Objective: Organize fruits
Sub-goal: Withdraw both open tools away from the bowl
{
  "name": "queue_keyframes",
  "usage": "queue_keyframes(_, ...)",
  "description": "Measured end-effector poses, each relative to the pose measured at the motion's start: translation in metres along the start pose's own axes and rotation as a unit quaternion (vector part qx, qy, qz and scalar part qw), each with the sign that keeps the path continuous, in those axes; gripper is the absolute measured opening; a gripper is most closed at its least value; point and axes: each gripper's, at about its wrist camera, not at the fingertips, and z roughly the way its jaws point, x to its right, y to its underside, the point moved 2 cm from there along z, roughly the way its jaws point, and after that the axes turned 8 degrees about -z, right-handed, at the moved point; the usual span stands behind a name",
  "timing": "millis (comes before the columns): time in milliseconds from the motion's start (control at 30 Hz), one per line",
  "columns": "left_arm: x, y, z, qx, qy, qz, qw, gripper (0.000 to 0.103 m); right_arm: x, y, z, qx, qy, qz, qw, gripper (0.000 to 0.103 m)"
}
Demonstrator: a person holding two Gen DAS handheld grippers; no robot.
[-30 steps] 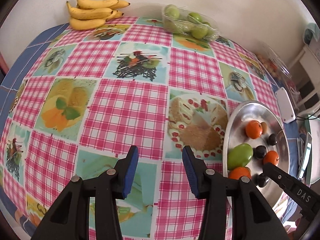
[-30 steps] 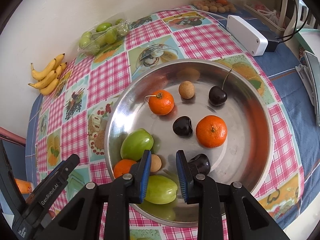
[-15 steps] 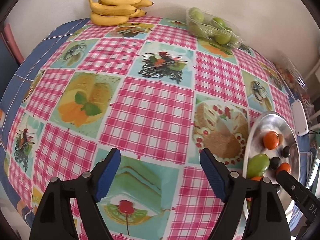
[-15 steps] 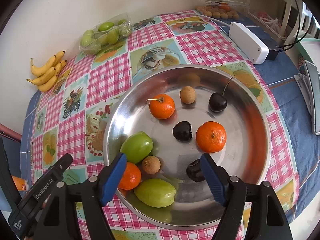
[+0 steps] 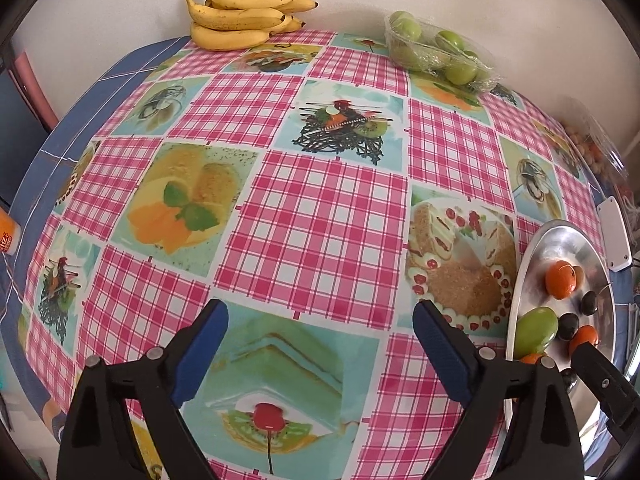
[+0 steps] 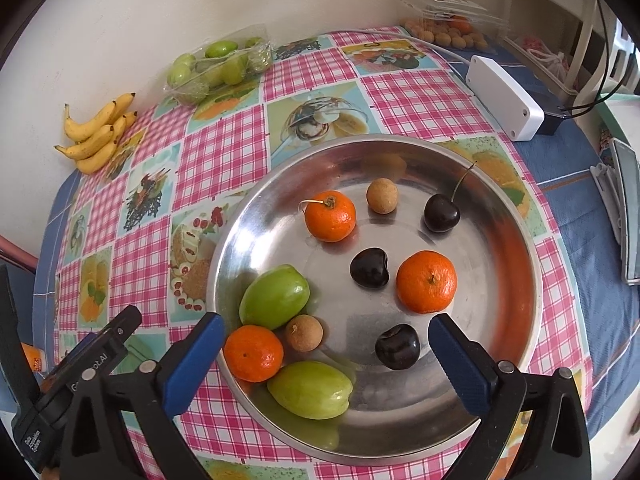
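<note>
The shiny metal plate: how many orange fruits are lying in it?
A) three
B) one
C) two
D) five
A: the right wrist view shows three orange fruits in the metal plate, one near the far side, one toward the right and one at the near left rim, beside green fruits, dark cherries and small brown ones.

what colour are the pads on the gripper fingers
Blue pads on black fingers; the right wrist view shows them best.

Metal bowl [image 5: 528, 256] cut by frame edge; far fruit box [image 6: 444, 20] blurred.
</note>
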Motion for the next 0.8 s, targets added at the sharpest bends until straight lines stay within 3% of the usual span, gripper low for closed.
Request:
queue_keyframes(300, 0.006, 0.0, -0.002, 0.011, 0.008, 0.026, 0.9996, 0.094, -0.002, -0.001, 0.002, -0.003, -0.002, -0.009, 1.0, 0.103)
queue_keyframes(667, 0.01, 0.002, -0.004, 0.033, -0.014, 0.066, 0.9971, 0.094, -0.009, -0.001, 0.003, 0.0, -0.004, -0.018, 1.0, 0.103)
queue_keyframes(800, 0.006, 0.004, -0.009, 0.048, -0.059, 0.071, 0.9946, 0.094, -0.01, 0.0, 0.001, 0.002, -0.008, -0.019, 1.0, 0.103)
